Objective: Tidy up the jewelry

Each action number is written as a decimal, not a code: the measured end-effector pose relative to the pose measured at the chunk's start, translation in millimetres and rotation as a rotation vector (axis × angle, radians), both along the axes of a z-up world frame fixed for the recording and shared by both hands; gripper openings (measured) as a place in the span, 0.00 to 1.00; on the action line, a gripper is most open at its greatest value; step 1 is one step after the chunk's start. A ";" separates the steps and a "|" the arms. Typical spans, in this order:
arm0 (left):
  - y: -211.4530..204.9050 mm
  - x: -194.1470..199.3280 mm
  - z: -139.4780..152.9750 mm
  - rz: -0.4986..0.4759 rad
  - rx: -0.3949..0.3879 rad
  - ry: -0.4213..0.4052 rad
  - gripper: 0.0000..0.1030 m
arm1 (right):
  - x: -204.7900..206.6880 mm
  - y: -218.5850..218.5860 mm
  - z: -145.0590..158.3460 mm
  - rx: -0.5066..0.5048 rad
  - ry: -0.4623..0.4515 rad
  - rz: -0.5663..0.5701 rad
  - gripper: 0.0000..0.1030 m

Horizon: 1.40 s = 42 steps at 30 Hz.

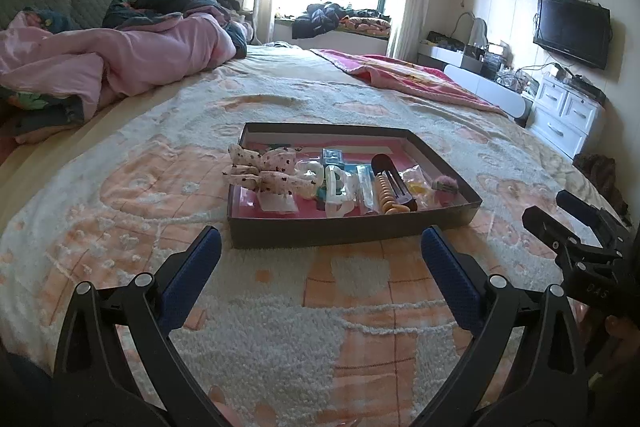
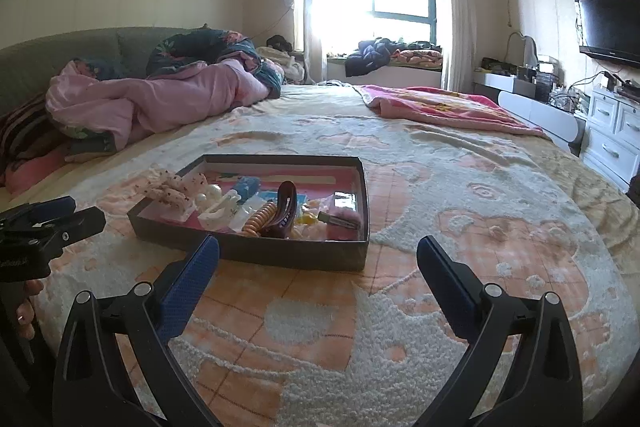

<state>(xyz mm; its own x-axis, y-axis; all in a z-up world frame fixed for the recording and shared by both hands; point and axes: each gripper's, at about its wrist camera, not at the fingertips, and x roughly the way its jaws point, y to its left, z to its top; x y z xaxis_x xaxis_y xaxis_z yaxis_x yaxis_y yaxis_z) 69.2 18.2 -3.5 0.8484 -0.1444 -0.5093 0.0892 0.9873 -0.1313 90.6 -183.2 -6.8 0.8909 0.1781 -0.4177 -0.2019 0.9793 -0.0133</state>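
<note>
A shallow dark box (image 1: 352,227) (image 2: 256,253) with a pink floor rests on the bedspread. Inside lie a spotted fabric bow (image 1: 264,171) (image 2: 176,189), white hair clips (image 1: 338,193) (image 2: 218,205), a brown claw clip (image 1: 394,181) (image 2: 286,213) with an orange coil tie (image 1: 388,195) (image 2: 260,219), and a pink fluffy clip (image 1: 446,185) (image 2: 346,217). My left gripper (image 1: 322,247) hovers open just in front of the box, nothing between its blue pads. My right gripper (image 2: 318,259) stands open to the box's front right, also empty. Each gripper shows at the other view's edge.
The patterned bedspread (image 2: 460,227) stretches all around the box. A pink duvet heap (image 1: 120,55) lies at the back left and a pink blanket (image 2: 440,107) at the back right. White drawers (image 1: 568,111) and a wall television (image 1: 572,31) stand beyond the bed's right edge.
</note>
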 end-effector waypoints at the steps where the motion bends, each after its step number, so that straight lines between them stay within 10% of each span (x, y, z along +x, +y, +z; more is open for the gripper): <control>1: -0.7 -1.3 -0.3 0.001 0.001 -0.002 0.89 | -1.9 0.1 -0.7 0.000 -0.005 -0.002 0.94; 42: -2.4 -3.0 -14.2 0.031 0.009 -0.065 0.89 | -23.2 5.7 -19.2 0.020 -0.093 -0.042 0.94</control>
<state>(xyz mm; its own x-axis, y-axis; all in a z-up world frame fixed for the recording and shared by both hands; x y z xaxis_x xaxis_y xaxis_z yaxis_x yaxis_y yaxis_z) 66.2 15.8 -17.7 0.8837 -0.1139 -0.4540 0.0672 0.9908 -0.1178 67.4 -177.5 -26.0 0.9328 0.1469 -0.3292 -0.1590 0.9872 -0.0100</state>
